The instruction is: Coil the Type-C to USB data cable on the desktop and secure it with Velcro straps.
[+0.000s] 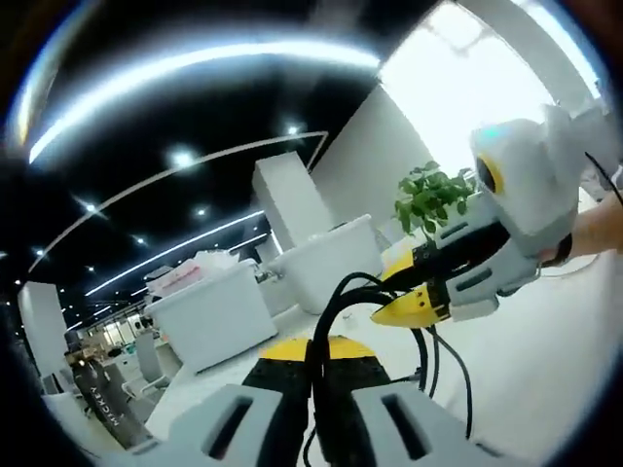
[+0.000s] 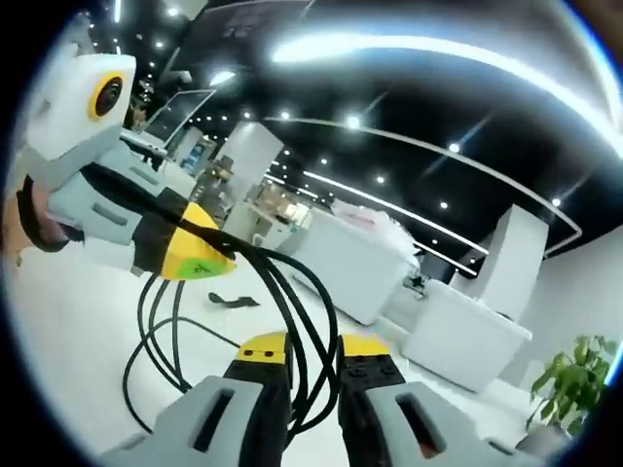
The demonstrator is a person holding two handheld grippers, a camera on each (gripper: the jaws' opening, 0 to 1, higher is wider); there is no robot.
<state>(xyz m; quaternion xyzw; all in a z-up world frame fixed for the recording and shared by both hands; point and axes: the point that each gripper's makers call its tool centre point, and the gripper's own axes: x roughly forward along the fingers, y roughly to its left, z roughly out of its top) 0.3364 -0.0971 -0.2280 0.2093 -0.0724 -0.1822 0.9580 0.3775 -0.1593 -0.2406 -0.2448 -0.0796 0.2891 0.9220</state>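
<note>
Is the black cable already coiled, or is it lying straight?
Coiled: the cable hangs in several loops, pinched by both tools, left and right.

Two yellow-tipped, grey-bodied two-jaw grippers are counted: the left gripper (image 1: 316, 365) and the right gripper (image 2: 313, 362), each also seen crossing into the other's view.

One black data cable (image 2: 292, 292) is counted, gathered into several loops; three or four strands are seen running side by side between the right gripper's jaws, though an exact loop count cannot be given.

One small dark strap-like piece (image 2: 232, 300) is seen lying on the single white desktop (image 2: 68, 341).

One green leafy potted plant (image 1: 433, 199) is counted.

Two large white box-shaped counters (image 1: 209, 316) are seen beyond the desktop.

One open laptop (image 2: 175, 117) is seen in the background.
</note>
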